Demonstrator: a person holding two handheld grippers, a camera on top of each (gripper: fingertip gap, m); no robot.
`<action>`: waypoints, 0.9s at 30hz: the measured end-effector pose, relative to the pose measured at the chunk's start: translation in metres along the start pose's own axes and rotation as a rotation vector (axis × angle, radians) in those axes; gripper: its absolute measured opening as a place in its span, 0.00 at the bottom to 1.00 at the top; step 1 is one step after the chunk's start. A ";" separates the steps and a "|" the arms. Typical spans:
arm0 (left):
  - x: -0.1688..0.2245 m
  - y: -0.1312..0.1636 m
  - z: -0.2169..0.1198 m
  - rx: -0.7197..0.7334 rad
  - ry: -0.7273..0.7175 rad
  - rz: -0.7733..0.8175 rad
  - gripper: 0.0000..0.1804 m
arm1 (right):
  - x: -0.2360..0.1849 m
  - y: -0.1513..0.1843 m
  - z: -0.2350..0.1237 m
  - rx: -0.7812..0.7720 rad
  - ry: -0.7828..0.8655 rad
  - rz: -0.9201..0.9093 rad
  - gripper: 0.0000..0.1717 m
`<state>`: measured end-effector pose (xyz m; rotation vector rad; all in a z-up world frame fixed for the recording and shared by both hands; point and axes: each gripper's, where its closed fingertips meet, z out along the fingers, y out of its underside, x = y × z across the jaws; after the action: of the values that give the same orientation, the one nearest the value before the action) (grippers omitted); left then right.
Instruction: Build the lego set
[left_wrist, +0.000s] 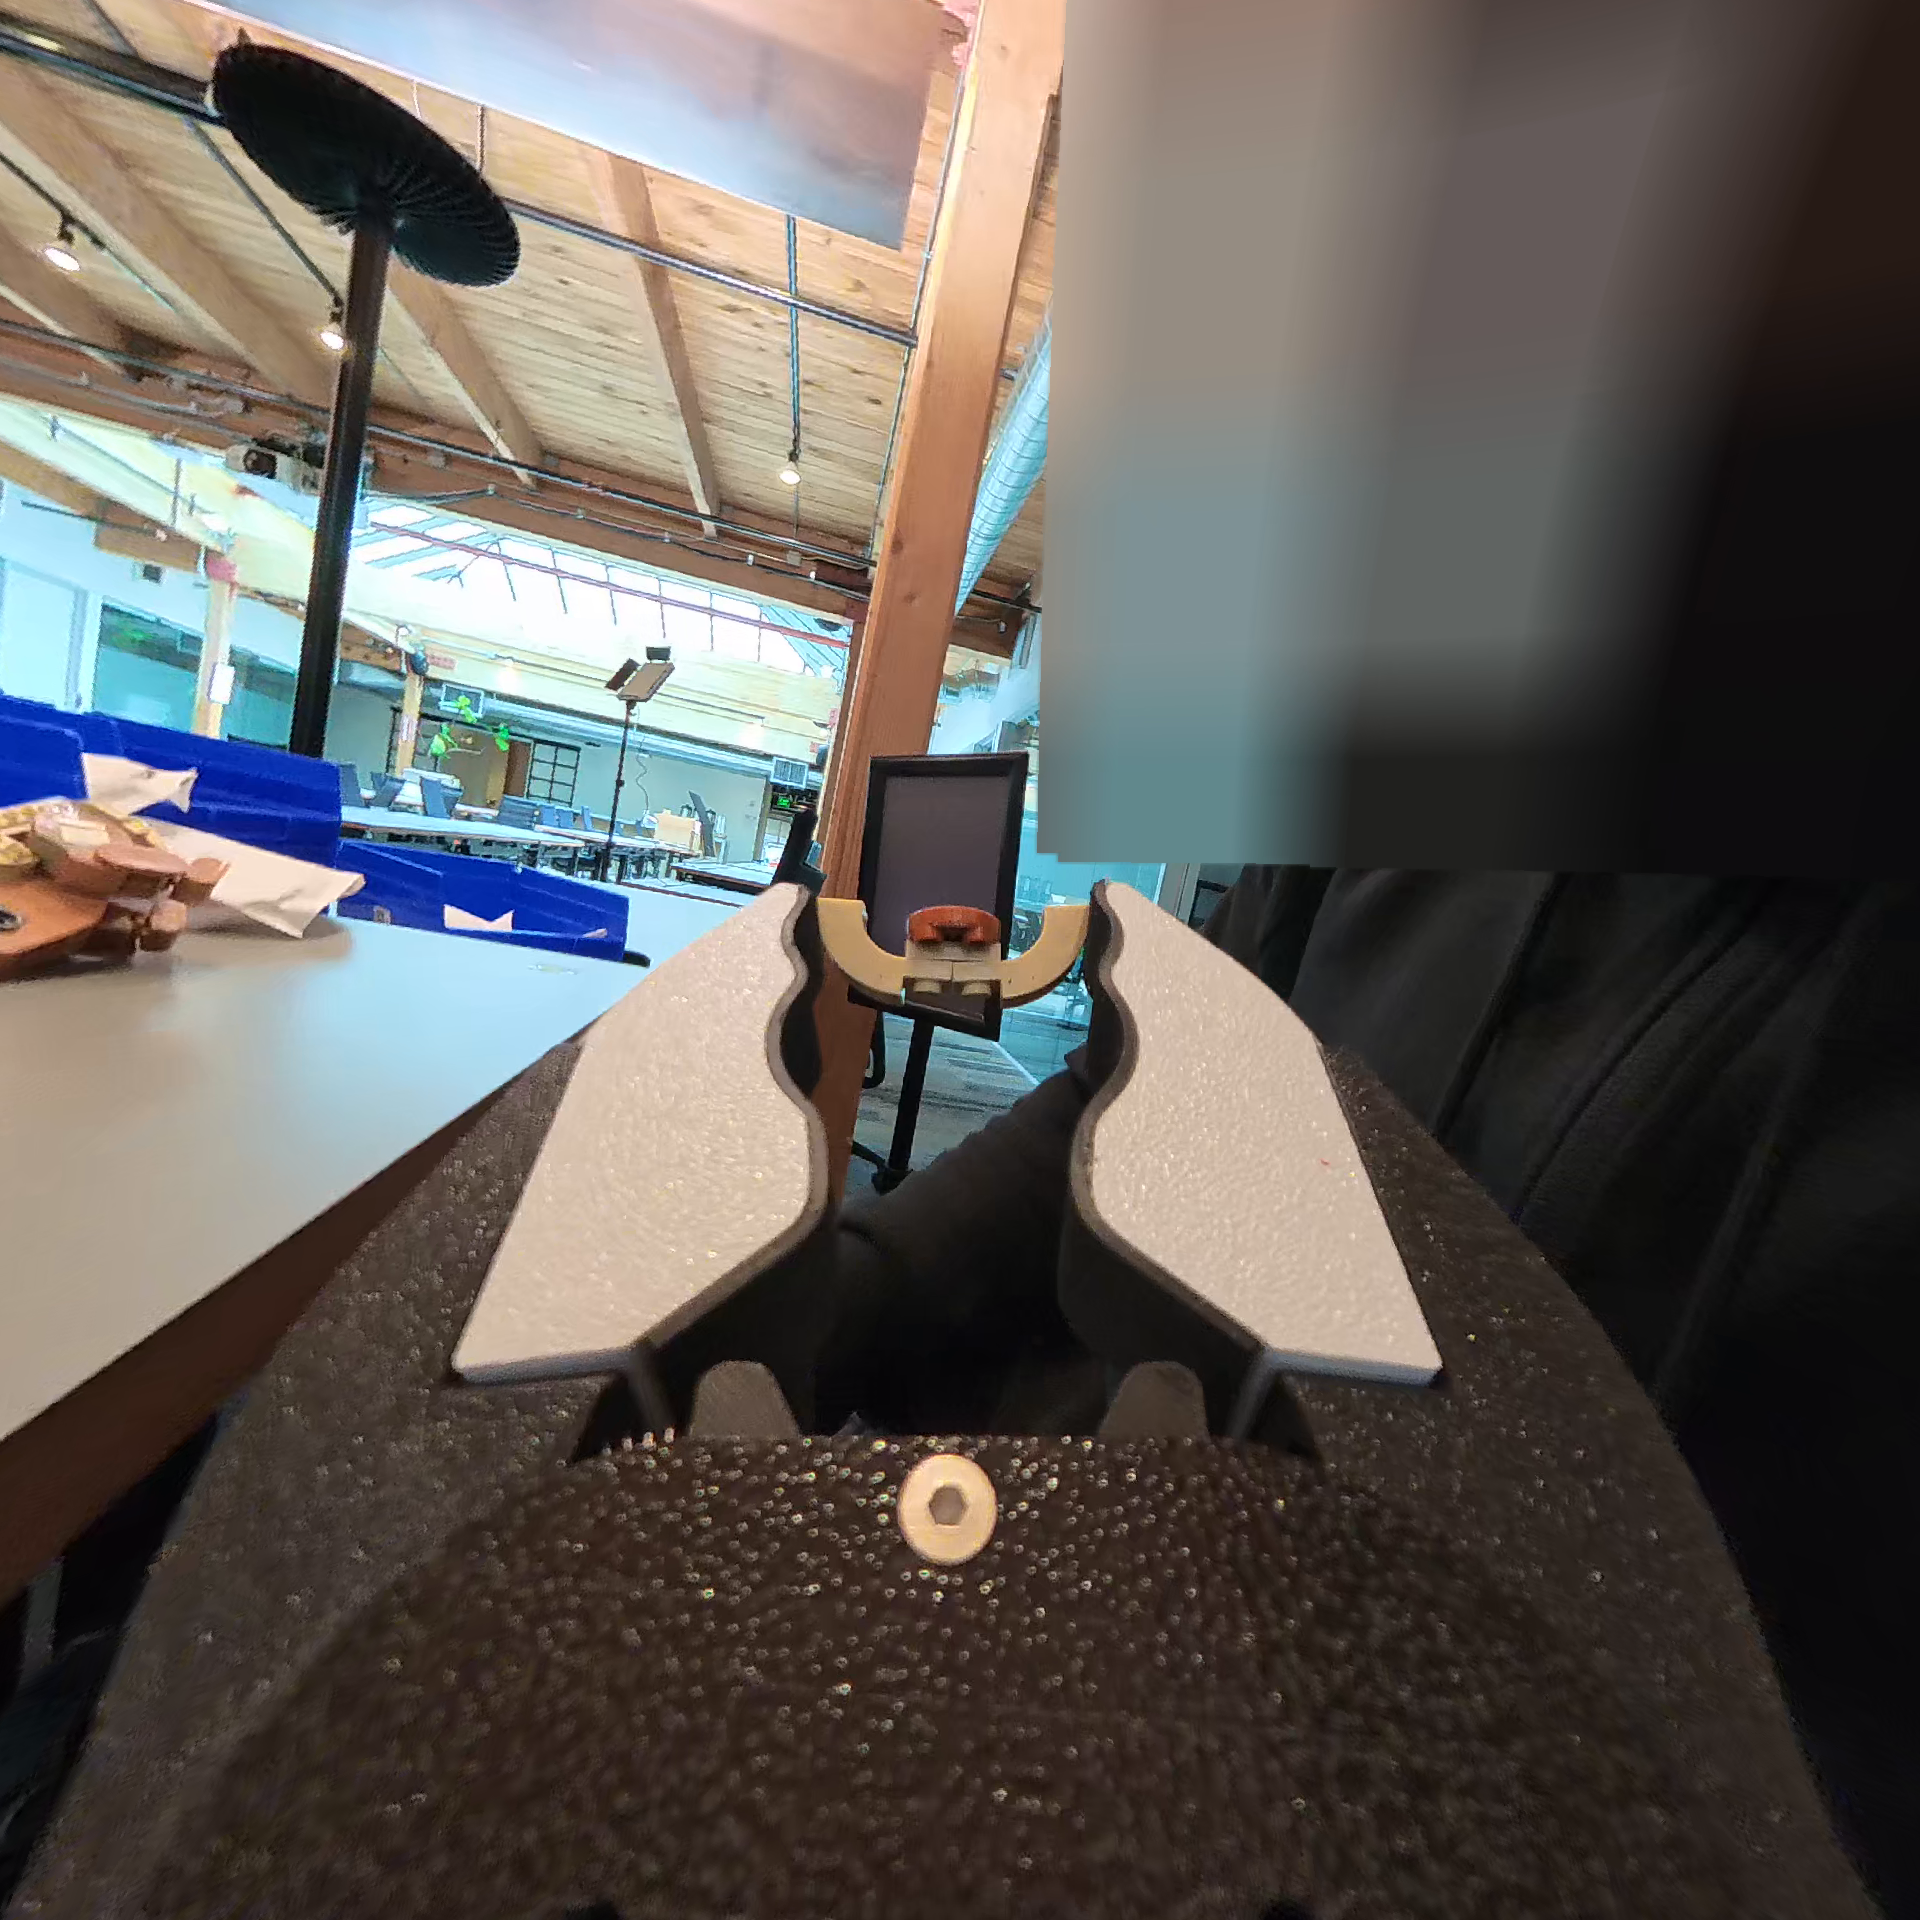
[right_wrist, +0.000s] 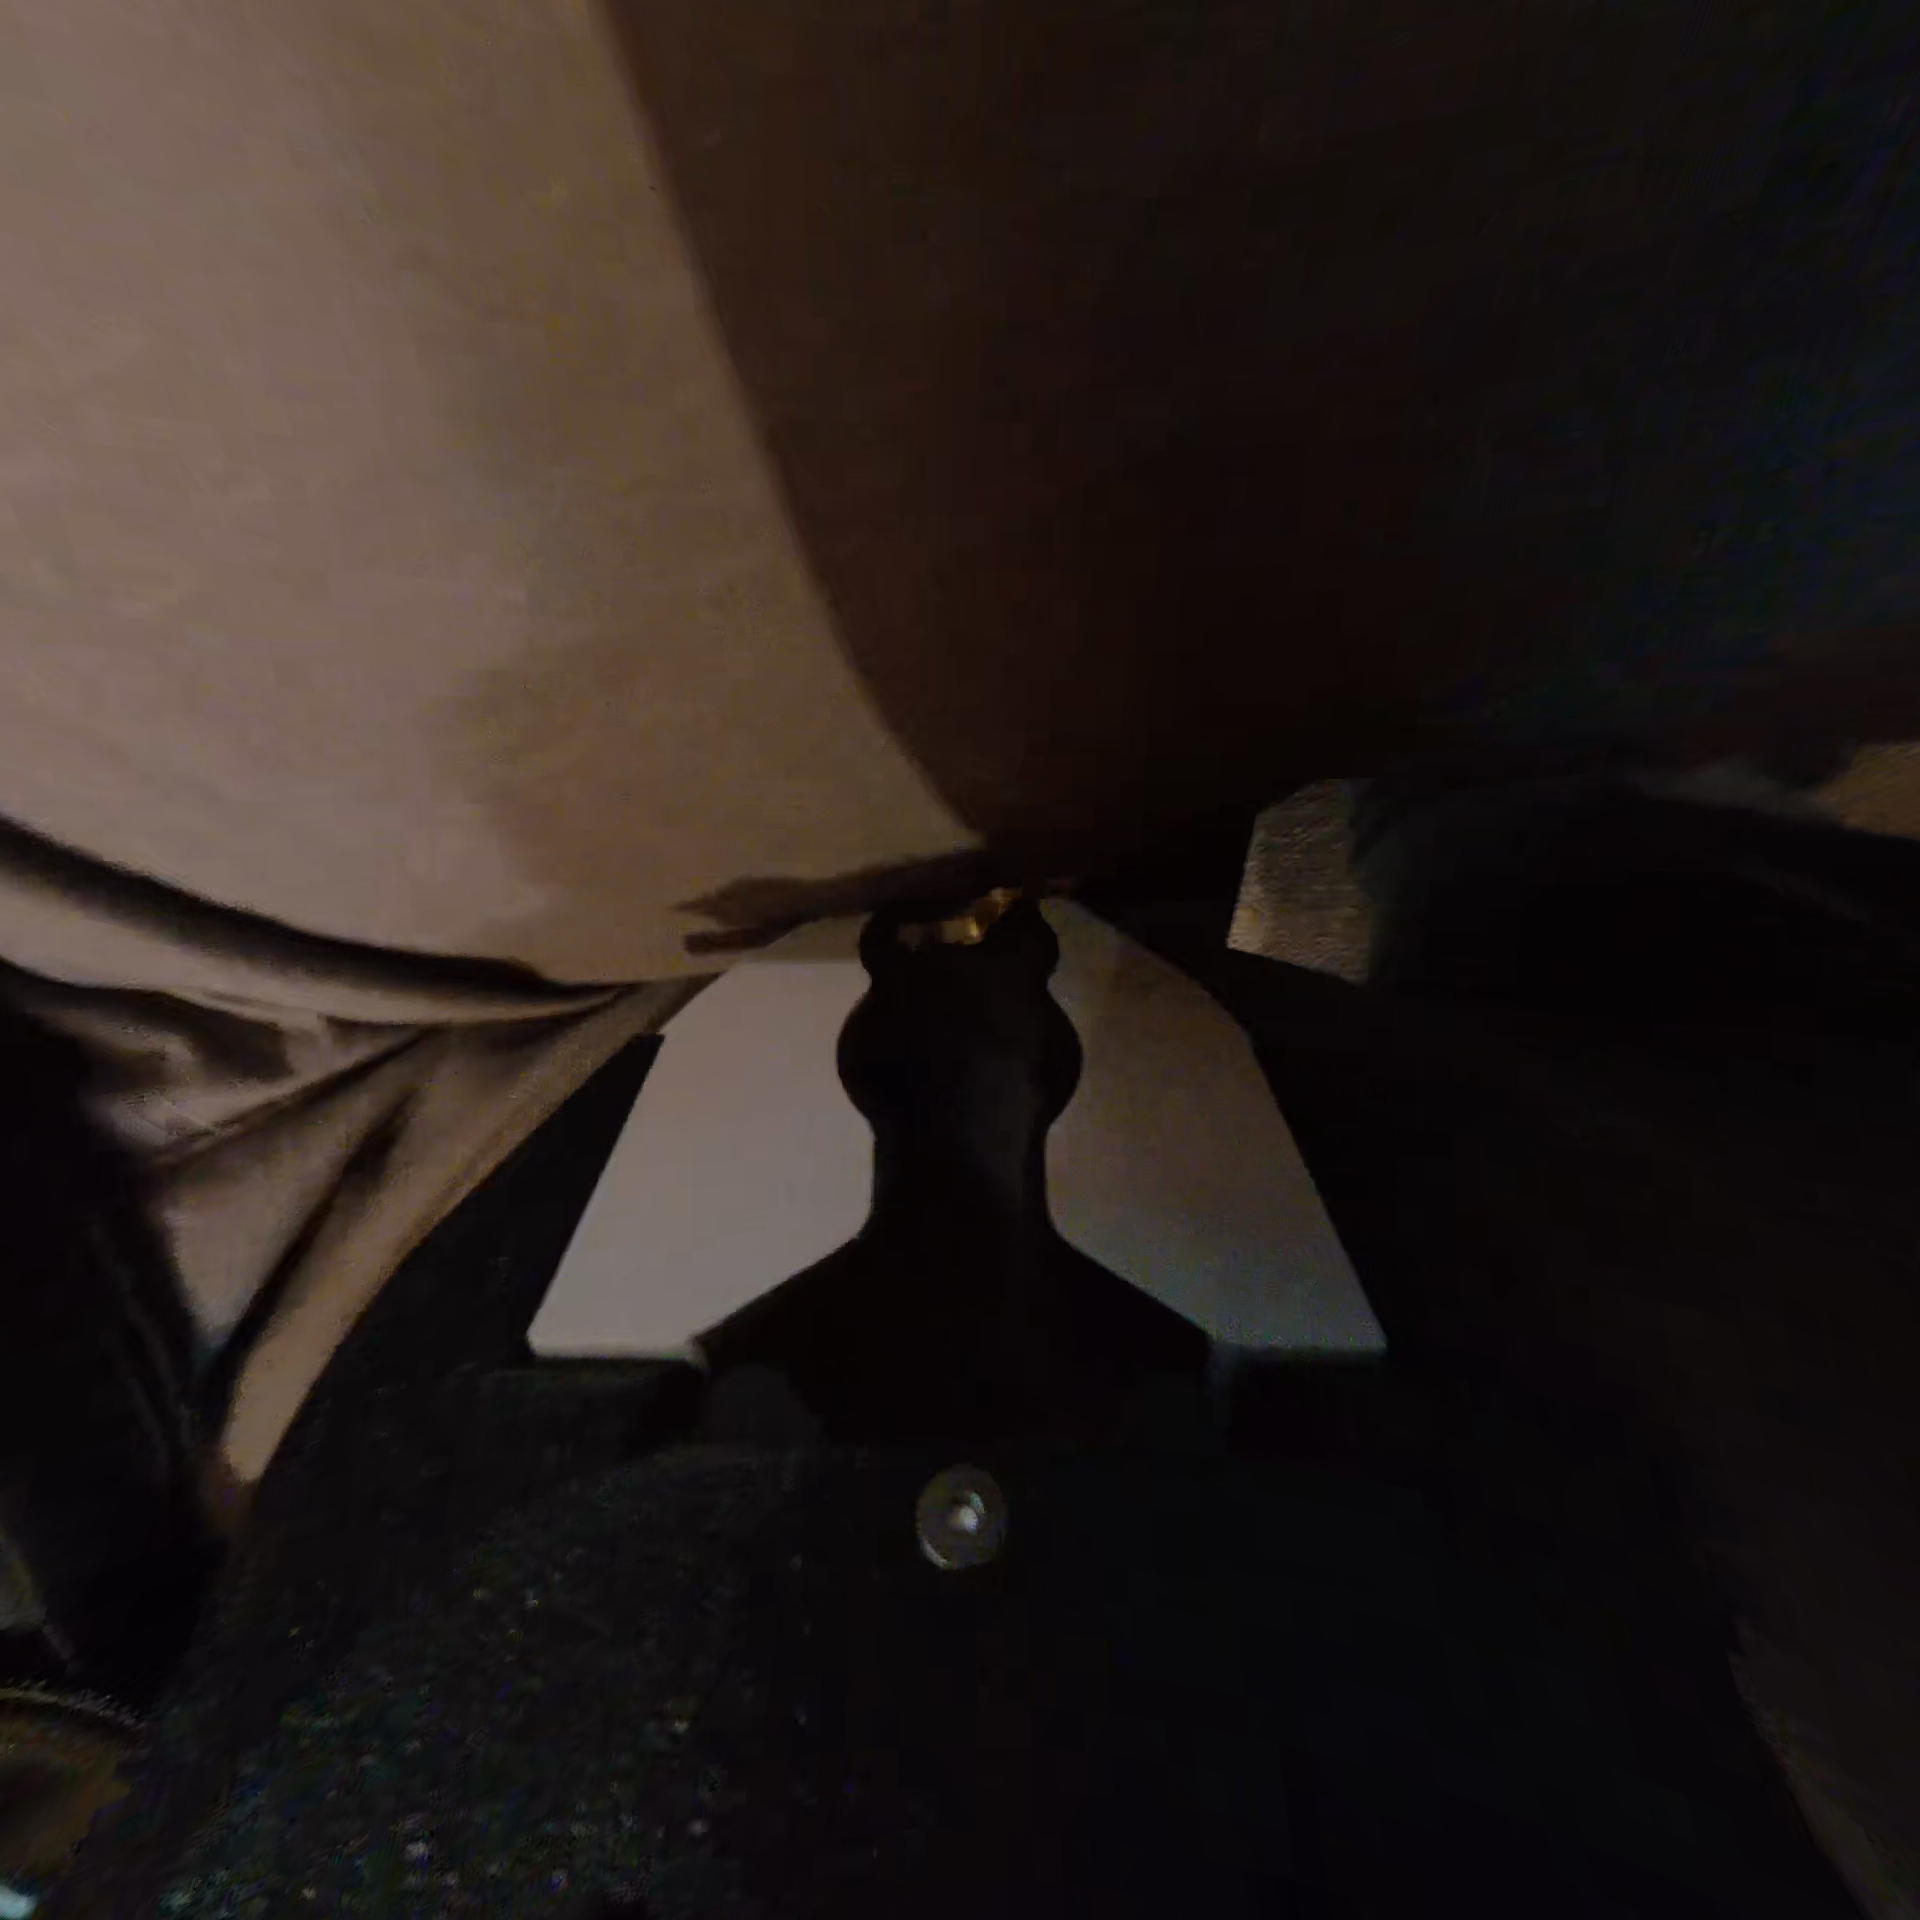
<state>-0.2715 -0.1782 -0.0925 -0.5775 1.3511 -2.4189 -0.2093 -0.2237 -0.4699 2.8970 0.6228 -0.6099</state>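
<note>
In the left wrist view my left gripper (left_wrist: 951, 951) is shut on a small brick assembly (left_wrist: 951, 961). It is a cream U-shaped piece with pale blocks and a reddish-brown cap in its middle. The two ends of the U press against my fingertips (left_wrist: 790, 935), and the assembly is held up in the air beside the grey table (left_wrist: 208, 1091). The right wrist view is very dark. My right gripper (right_wrist: 961, 935) has its jaws apart, close up against tan cloth (right_wrist: 364, 520) and a dark brown surface (right_wrist: 1247, 416). A small yellowish glint (right_wrist: 971, 920) shows at the fingertips.
A heap of brown and cream brick parts (left_wrist: 94, 883) and white paper (left_wrist: 281, 883) lie on the table's left, with blue bins (left_wrist: 260, 800) behind. A wooden post (left_wrist: 935, 520) and a black framed screen on a stand (left_wrist: 940, 831) stand ahead. Dark clothing (left_wrist: 1558, 1091) fills the right.
</note>
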 end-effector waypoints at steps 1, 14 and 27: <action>0.000 -0.002 -0.001 0.005 0.002 0.002 0.27 | 0.002 -0.001 0.002 -0.015 -0.037 0.039 0.12; 0.003 -0.006 -0.011 0.078 0.026 0.006 0.27 | 0.022 -0.003 0.038 -0.088 -0.118 0.224 0.05; -0.018 -0.005 -0.020 0.005 -0.143 0.119 0.27 | -0.035 -0.022 -0.104 0.556 0.327 -0.326 0.04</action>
<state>-0.2663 -0.1530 -0.1015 -0.6377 1.2830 -2.2409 -0.2100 -0.1967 -0.3616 3.4860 1.1461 -0.3848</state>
